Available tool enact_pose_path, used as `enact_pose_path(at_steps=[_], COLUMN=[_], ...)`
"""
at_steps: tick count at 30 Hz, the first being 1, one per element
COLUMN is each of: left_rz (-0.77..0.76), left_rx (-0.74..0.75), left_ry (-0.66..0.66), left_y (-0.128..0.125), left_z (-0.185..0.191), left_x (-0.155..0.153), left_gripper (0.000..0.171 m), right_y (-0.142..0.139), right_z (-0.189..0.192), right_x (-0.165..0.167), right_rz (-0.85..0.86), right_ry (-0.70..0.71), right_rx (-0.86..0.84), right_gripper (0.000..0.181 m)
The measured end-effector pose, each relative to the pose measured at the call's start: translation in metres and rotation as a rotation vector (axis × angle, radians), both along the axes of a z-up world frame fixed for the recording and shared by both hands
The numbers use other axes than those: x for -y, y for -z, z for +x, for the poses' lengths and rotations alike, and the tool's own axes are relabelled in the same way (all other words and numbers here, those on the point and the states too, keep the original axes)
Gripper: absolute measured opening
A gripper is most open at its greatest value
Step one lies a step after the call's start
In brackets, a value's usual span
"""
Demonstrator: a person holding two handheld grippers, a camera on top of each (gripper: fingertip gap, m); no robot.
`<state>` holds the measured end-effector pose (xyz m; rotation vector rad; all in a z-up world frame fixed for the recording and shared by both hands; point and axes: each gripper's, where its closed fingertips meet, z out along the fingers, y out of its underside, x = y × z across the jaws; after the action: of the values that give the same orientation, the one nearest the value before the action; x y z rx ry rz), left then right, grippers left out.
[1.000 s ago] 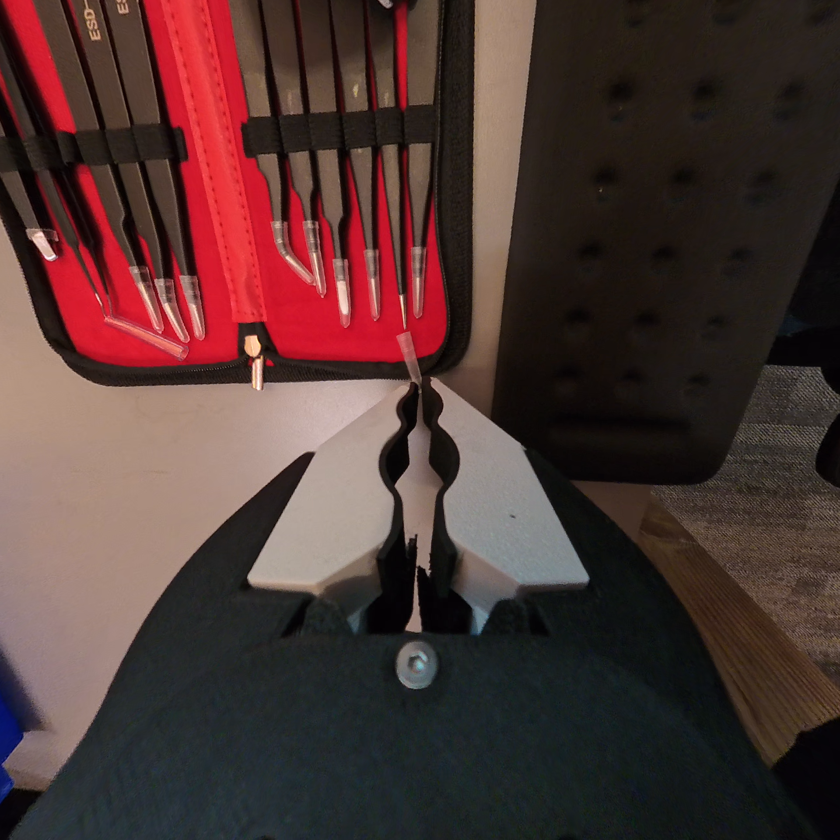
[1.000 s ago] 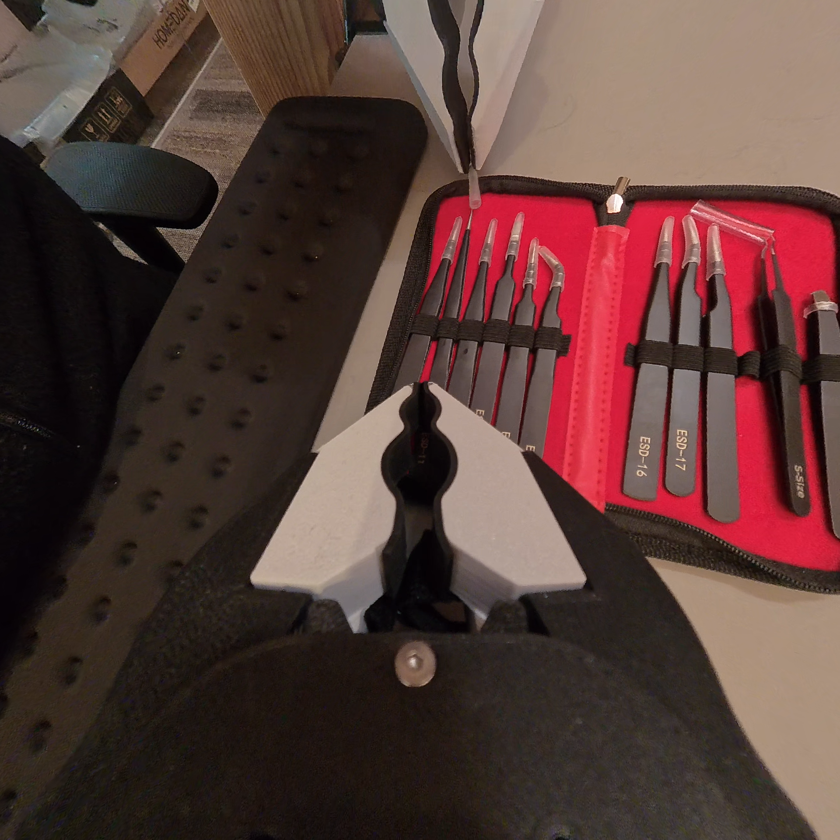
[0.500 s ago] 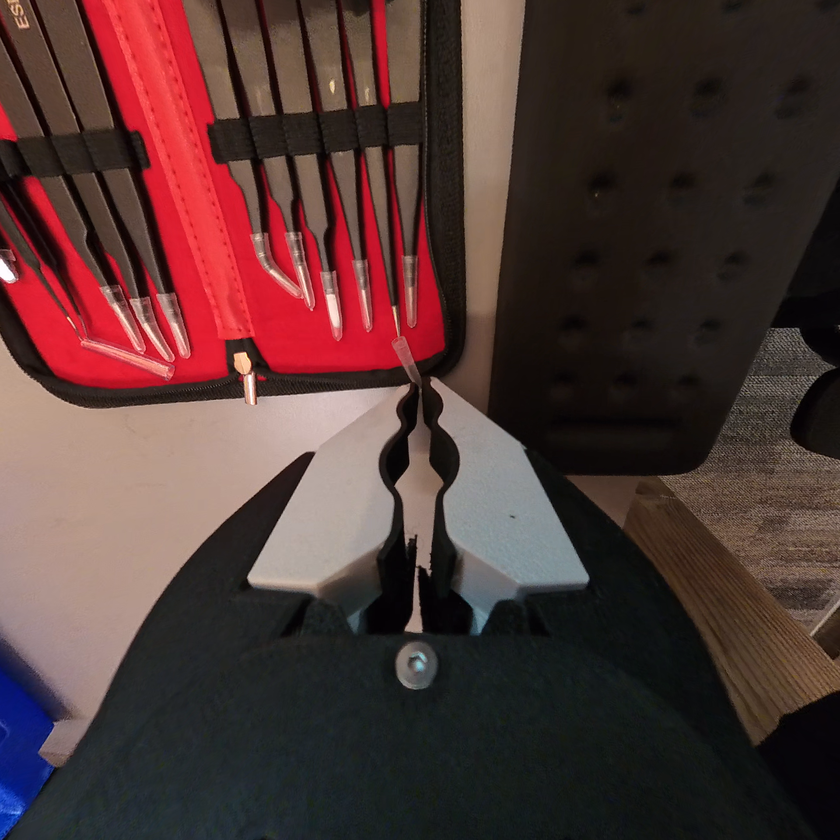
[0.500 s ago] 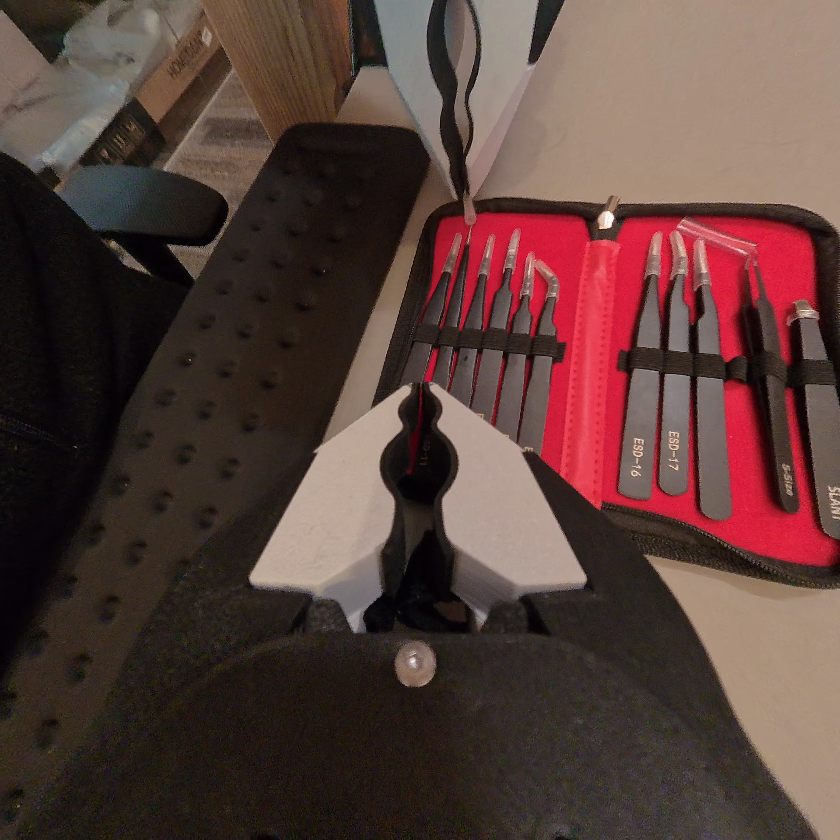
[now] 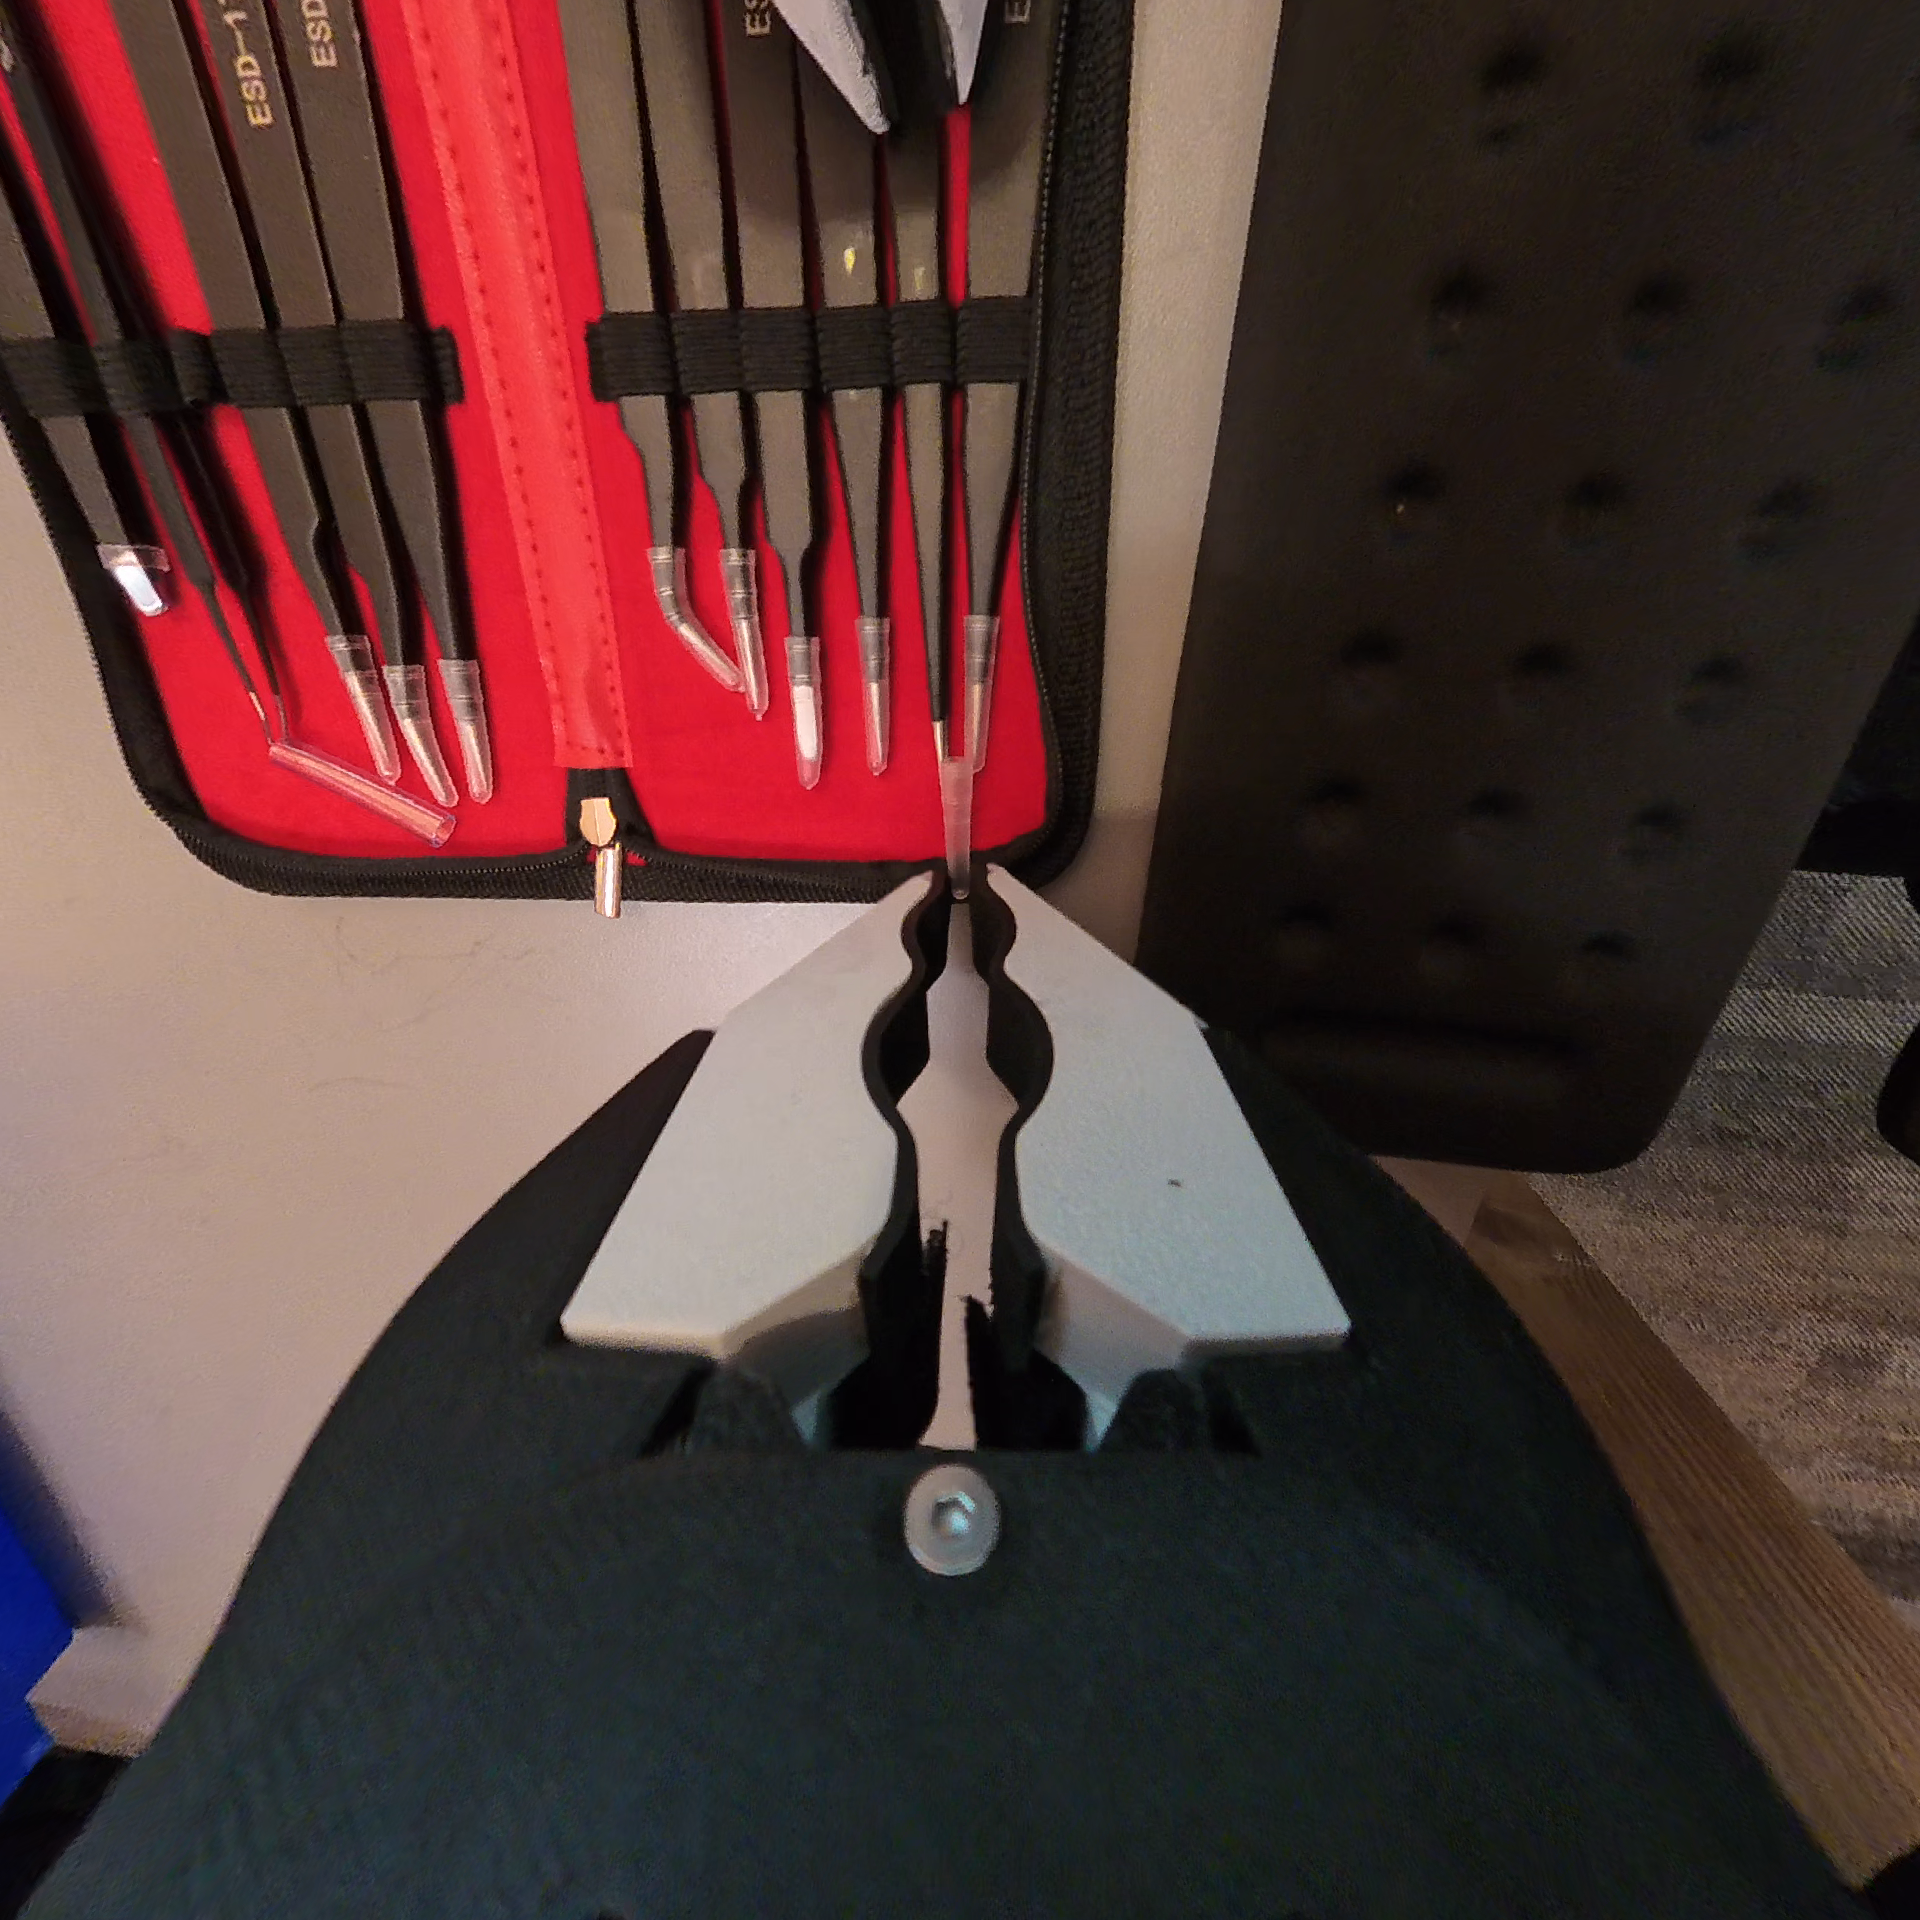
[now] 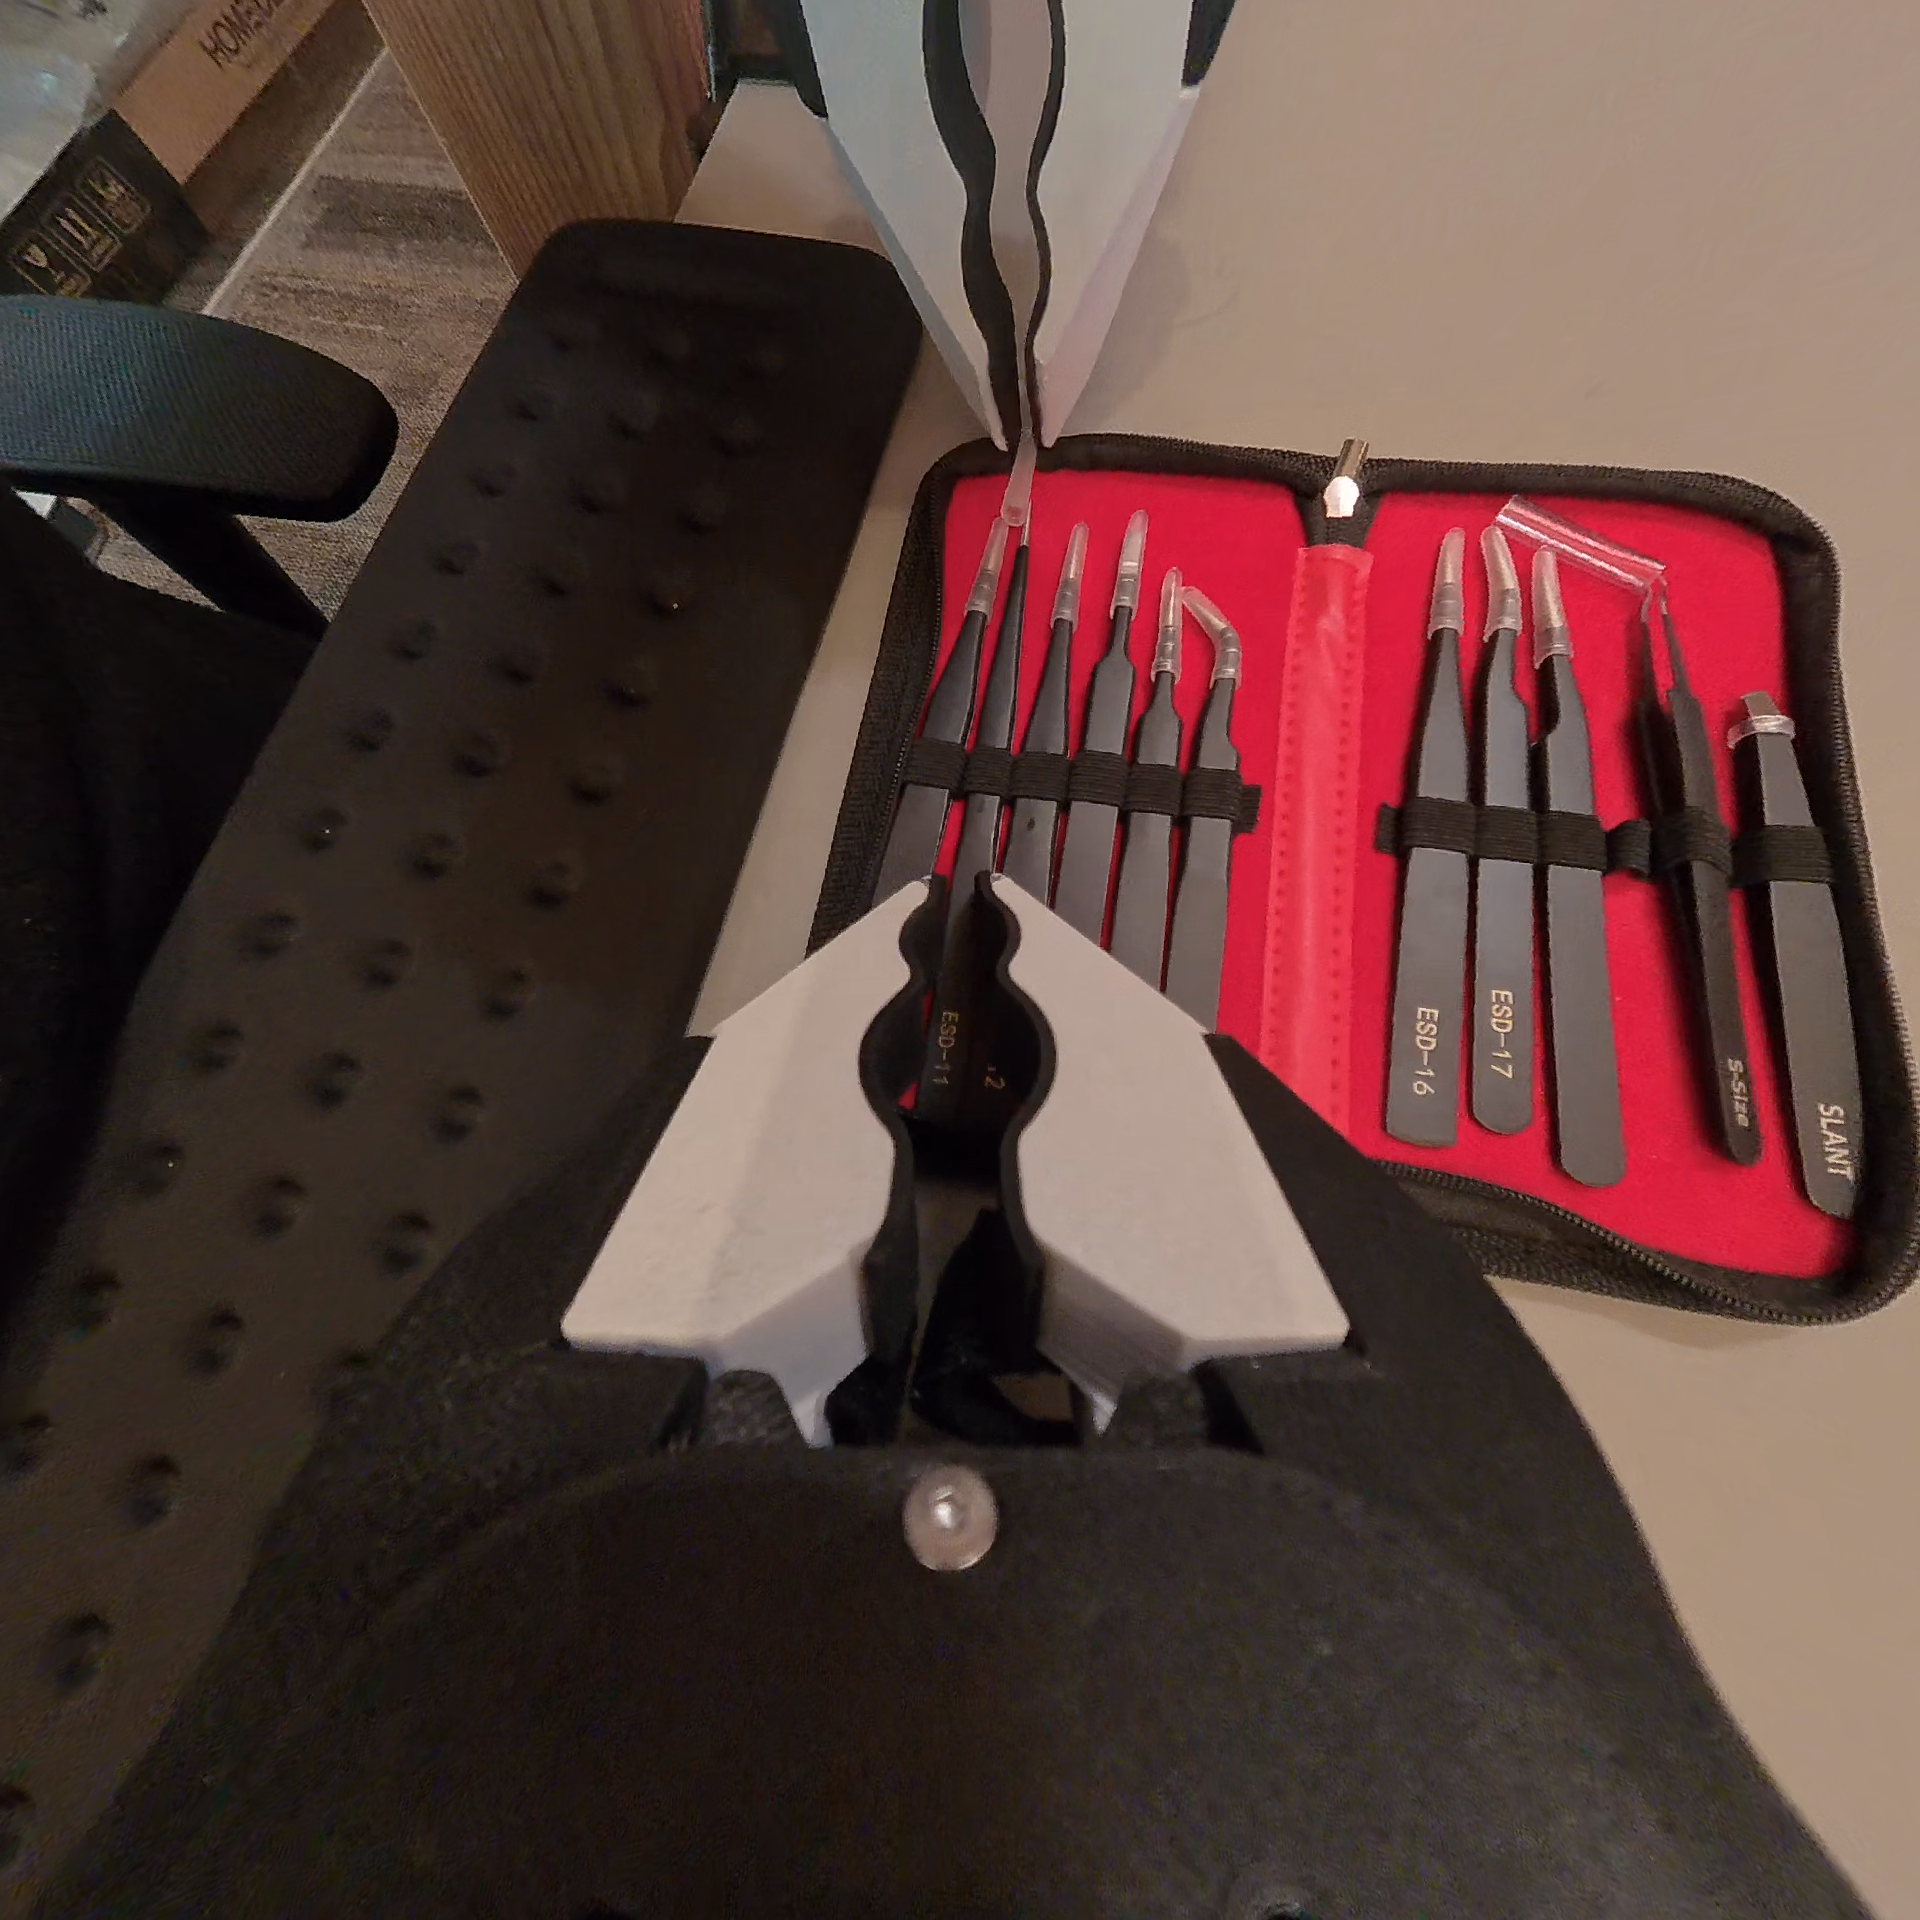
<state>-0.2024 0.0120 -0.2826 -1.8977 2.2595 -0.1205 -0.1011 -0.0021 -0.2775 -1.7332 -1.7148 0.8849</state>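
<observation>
An open black zip case [image 5: 1081,520] with red lining lies on the pale table and holds several black tweezers under elastic bands. My left gripper [image 5: 958,888] is shut on a small clear tip cap [image 5: 954,821] just past the case's near edge. The cap's open end sits right at the bare tip of a thin tweezer [image 5: 940,520], second from the case's side. My right gripper [image 6: 961,888] is shut on that tweezer's [image 6: 997,707] rear end. The right wrist view shows the case [image 6: 1558,488], the left gripper [image 6: 1023,442] and the cap [image 6: 1016,483]. The right gripper's tips [image 5: 923,114] show at the top of the left wrist view.
A long black dimpled pad [image 5: 1507,520] lies beside the case [image 6: 416,831]. A loose clear tube [image 5: 364,790] rests in the case's other half. A wooden table edge [image 5: 1714,1507], a chair armrest [image 6: 156,405], carpet and a blue object [image 5: 21,1558] lie beyond. The left gripper's tips are roughly 11 centimeters from the right gripper's.
The left gripper has kept the cap pinched and turned it straight in line with the bare tweezer tip. The right gripper has come into the left wrist view.
</observation>
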Motion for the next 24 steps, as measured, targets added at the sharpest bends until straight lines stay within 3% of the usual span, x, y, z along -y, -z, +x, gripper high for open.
enact_pose_path(at_steps=[7,14,24], left_rz=[0.055,0.053,0.062], left_rx=[0.099,0.174,0.217], left_ry=[-0.06,-0.06,-0.094], left_y=[-0.002,0.001,-0.005], left_z=[0.007,0.017,0.016], left_x=[-0.002,0.003,0.002], left_gripper=[0.02,0.001,0.002], right_y=[0.0,0.0,0.001], right_z=[0.0,0.001,0.001], right_x=[0.001,0.001,0.002], right_rz=[-0.005,-0.007,-0.009], right_ry=[-0.005,-0.009,-0.014], right_rx=[-0.002,-0.003,-0.003], right_gripper=[0.003,0.002,0.002])
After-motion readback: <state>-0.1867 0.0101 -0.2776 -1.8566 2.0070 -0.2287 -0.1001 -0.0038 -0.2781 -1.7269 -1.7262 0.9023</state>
